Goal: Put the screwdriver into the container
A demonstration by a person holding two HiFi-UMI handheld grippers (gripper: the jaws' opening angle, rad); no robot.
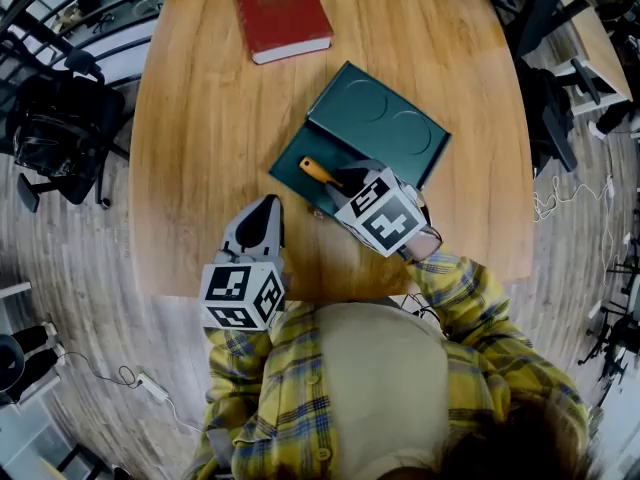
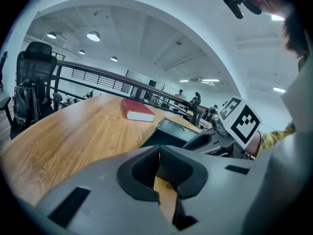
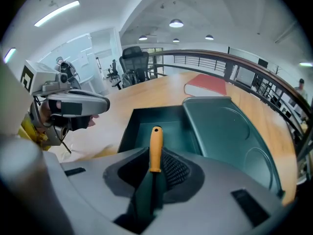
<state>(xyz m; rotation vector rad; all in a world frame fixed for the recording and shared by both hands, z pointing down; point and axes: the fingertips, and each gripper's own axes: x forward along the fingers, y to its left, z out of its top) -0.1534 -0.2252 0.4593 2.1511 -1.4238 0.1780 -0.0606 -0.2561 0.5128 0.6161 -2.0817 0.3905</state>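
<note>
In the head view the right gripper [image 1: 342, 180] reaches forward and to the left from a yellow plaid sleeve [image 1: 462, 286]. The orange handle of the screwdriver [image 1: 319, 171] sticks out past its fingers, over the open tray of the dark green container [image 1: 292, 164]. The container's lid stands open on the far side of those fingers. The left gripper [image 1: 264, 208] sits near the bench's [image 1: 200, 118] near edge, pointing away from the person, just beside the right gripper and short of the container. A red book [image 1: 282, 13] lies well beyond both. The left gripper view shows its fingers [image 2: 144, 168] pressed together with nothing between them, only bare wood in the gap below. Ahead and to their right are the container [image 2: 176, 130] and the right gripper's marker cube [image 2: 240, 120]. The right gripper view shows what the head view hides: its fingers [image 3: 175, 169] are clamped on the screwdriver [image 3: 155, 148]. The darker lower part runs back between them, and the orange handle points straight ahead. Just beyond the fingertips lies the container's tray floor [image 3: 168, 124]. The handle's tip hangs above it, and I cannot tell whether it touches.
</note>
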